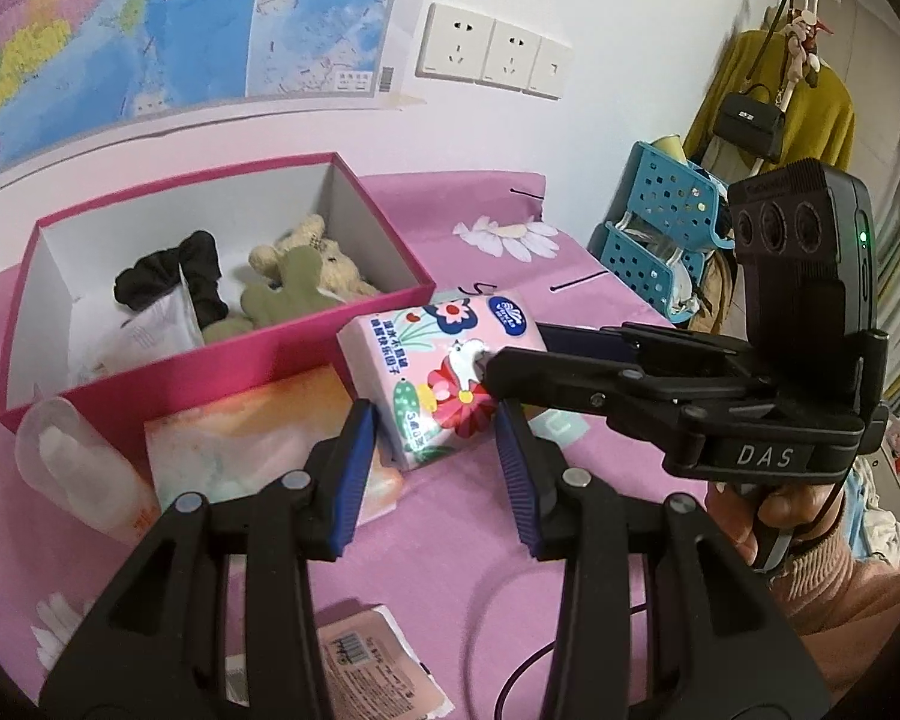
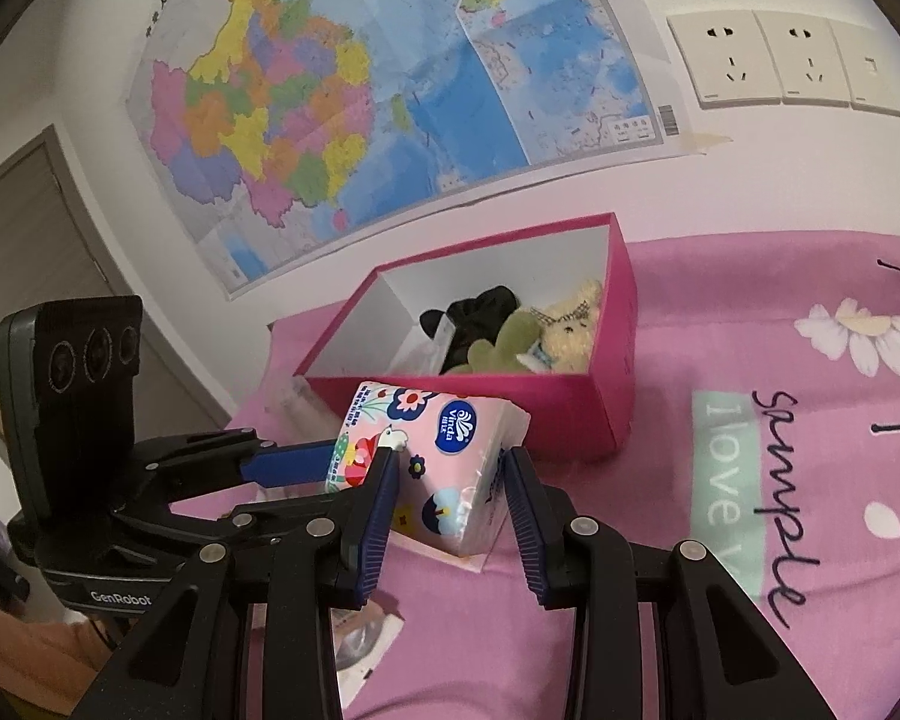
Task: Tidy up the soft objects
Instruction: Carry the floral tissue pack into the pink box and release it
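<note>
Fisheye views from both grippers, over a pink sheet (image 1: pixel 450 546). The near bottom corner of the pack (image 1: pixel 444 360) dips between the left gripper's (image 1: pixel 435 420) pads, and its far side is hidden behind the right gripper's fingers. Of the person, only a hand (image 1: pixel 741 516) and a sleeve show, at the frame edge. A clear bottle (image 1: pixel 72 462) beside the box (image 1: pixel 210 372) is blurred, and its label cannot be read.

The right gripper (image 2: pixel 450 462) is narrowly open, its blue pads pressed on either side of the floral tissue pack, which it holds tilted above the sheet. The left gripper reaches in from the other side, also narrow. It appears to pinch the pack's opposite end at its fingertips, though the contact is hard to confirm from its own camera.

The pack hangs between the two grippers, just in front of the box's near wall and outside it. Inside the box lie a black scrunchie (image 1: pixel 198 264), a beige bear (image 1: pixel 324 258), a green plush (image 1: pixel 288 294) and a white packet (image 1: pixel 162 324). A pastel packet (image 1: pixel 252 438) rests against the box front, under the left gripper's left finger.
</note>
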The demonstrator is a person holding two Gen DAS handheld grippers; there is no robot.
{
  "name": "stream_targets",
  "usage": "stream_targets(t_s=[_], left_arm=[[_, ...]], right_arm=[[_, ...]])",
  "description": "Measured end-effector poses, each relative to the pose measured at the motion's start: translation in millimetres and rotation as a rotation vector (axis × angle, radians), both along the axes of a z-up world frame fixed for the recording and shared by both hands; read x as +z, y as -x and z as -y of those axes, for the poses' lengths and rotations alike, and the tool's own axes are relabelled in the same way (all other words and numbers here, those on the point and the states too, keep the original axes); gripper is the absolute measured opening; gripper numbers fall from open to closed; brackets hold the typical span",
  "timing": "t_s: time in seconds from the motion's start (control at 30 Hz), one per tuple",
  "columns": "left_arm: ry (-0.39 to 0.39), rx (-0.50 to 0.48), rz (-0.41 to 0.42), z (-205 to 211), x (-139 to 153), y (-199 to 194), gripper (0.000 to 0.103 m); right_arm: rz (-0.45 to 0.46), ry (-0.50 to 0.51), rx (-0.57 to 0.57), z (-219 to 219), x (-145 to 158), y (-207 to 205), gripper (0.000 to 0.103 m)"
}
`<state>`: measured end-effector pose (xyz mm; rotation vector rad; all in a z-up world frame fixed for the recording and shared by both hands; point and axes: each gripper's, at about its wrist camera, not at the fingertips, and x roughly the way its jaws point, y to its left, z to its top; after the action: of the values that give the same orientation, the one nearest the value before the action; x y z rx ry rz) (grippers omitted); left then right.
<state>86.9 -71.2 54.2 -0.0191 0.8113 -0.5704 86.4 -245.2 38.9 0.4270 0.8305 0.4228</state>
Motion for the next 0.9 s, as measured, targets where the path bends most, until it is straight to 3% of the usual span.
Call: stream_targets(t_s=[0.5, 0.9], left_arm=[[0.004, 0.027, 0.025, -4, 9, -22, 0.043], [-0.034, 0.095, 0.015, -4, 16, -82, 0.043]], right_arm=[[0.028, 0.010, 0.002, 1, 10, -28, 0.037], [0.037, 0.024, -0.006, 6, 14, -95, 0.037]])
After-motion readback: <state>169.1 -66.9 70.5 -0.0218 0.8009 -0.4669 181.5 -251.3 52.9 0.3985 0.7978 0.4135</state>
